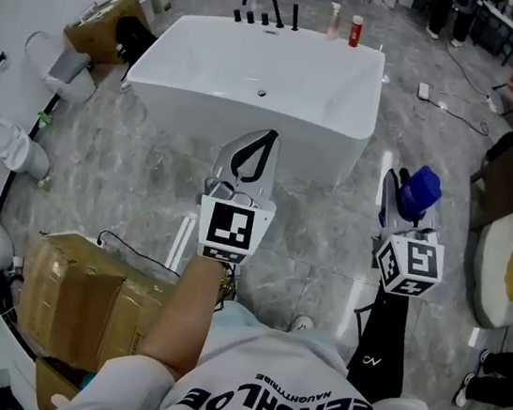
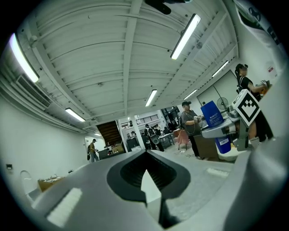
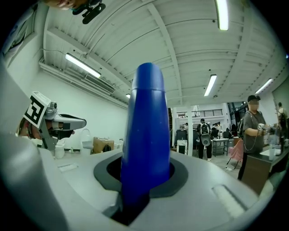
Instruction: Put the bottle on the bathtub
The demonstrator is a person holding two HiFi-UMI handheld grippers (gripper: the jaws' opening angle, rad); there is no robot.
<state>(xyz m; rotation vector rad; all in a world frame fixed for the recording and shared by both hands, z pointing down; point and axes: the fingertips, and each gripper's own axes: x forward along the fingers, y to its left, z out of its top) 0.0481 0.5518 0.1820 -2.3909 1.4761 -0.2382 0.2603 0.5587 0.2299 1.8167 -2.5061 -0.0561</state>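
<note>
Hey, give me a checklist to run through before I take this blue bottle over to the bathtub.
1. Hold: right gripper shut on blue bottle, ok.
2. Spare hand: left gripper shut and empty, ok.
3. Target: bathtub in sight ahead, ok.
4. Landing spot: near rim bare, ok; far rim carries faucet and two small bottles.
5. Closeness to rim: not ok, tub stands off ahead.
6. Cap tight: cannot tell.
</note>
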